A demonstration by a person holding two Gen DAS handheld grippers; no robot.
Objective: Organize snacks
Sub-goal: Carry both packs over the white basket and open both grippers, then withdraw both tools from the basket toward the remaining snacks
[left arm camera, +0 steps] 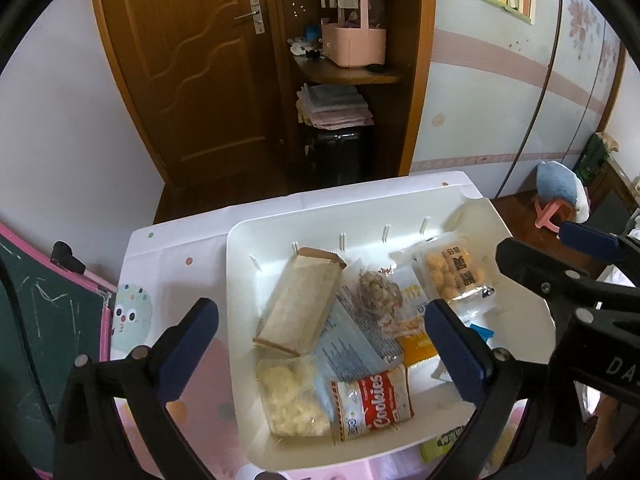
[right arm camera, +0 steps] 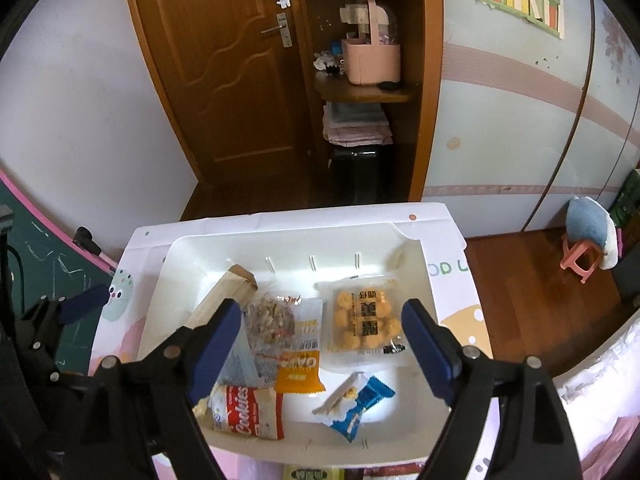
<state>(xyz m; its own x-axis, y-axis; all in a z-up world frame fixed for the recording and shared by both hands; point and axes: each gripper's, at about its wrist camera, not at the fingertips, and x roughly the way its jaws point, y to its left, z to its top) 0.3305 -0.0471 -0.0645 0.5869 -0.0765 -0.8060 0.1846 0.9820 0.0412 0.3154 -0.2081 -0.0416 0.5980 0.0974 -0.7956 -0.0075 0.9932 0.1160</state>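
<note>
Snacks fill the shallow white plastic tray (left arm camera: pixel 240 264) on the cartoon-printed surface (left arm camera: pixel 168 256), so the step in hand looks like choosing the next packet to sort. Going left to right: a tan paper-wrapped bar (left arm camera: pixel 298 300) leans against the tray's far-left part, a clear bag of pale puffs (left arm camera: pixel 292 396) lies near the front, then the red-and-white "Cookies" pack (left arm camera: pixel 374 406), a clear pouch of brown clusters (right arm camera: pixel 270 314), an orange sachet (right arm camera: pixel 298 376), a blue-and-white wrapper (right arm camera: pixel 356 404), and a clear pack of yellow balls (right arm camera: pixel 366 322). To do it well, I would take a packet lying free on top, such as the blue wrapper, gripping its crimped edge, not its filling.

Left gripper (left arm camera: pixel 320 346) hovers above the tray's left half, jaws spread wide and empty. Right gripper (right arm camera: pixel 322 344) hangs over the middle, angled down, jaws equally wide and holding nothing.
</note>
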